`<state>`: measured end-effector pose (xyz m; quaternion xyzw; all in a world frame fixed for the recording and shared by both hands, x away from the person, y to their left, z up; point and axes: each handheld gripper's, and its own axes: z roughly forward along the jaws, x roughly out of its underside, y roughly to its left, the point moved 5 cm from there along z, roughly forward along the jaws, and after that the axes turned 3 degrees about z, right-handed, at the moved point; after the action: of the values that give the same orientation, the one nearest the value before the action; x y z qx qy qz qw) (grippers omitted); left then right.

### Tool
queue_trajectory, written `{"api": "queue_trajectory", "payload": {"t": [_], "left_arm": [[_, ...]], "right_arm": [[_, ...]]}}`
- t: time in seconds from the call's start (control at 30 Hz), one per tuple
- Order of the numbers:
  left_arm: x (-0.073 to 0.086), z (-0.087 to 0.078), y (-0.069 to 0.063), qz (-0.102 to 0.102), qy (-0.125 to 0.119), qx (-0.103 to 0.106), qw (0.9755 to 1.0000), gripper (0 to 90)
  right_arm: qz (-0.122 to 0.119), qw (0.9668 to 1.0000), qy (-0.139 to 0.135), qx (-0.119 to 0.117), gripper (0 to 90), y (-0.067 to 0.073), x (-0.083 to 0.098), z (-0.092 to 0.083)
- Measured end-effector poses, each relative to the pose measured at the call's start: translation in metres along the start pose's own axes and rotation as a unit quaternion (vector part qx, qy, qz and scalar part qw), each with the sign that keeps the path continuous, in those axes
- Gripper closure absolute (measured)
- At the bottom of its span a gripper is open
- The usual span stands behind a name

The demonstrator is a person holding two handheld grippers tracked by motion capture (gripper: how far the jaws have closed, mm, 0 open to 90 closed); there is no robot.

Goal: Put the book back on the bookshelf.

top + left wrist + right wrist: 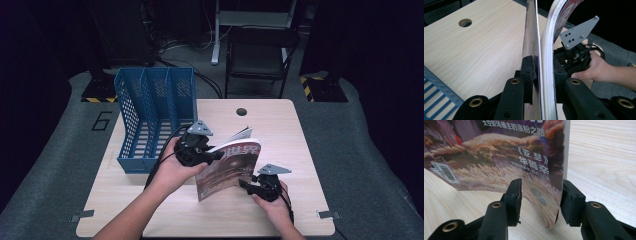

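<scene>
Magazine [227, 170] stands on edge on the counter [300, 150], just right of the blue rack [150, 115], and we judge the step is lifting it toward a slot there, so we should keep it upright, support both ends, and not let the loose cover splay. Our left hand-held gripper [543, 72] is pinching the magazine's pages near its top edge. Our right hand-held gripper [541, 195] stands half spread around the lower corner; whether its pads press, we cannot tell.
</scene>
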<state>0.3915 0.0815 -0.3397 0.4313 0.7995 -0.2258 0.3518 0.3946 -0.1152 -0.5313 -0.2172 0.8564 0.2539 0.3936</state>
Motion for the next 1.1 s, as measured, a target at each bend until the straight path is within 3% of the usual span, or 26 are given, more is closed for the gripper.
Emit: {"api": "queue_trajectory", "payload": {"t": [0.37,0.77,1.1], "left_arm": [[-0.005,0.000,-0.002,0.011,0.023,-0.007,0.9996,79.2],[-0.010,0.001,-0.004,0.033,0.062,-0.010,0.9975,82.7],[-0.012,0.001,-0.003,0.033,0.075,-0.010,0.9966,83.2]], "right_arm": [[0.003,1.0000,0.000,-0.003,55.6,0.001,0.000,-0.001],[0.002,1.0000,0.001,-0.002,55.7,0.000,0.000,-0.001],[0.002,1.0000,0.000,-0.002,55.7,0.000,0.000,-0.001]]}}
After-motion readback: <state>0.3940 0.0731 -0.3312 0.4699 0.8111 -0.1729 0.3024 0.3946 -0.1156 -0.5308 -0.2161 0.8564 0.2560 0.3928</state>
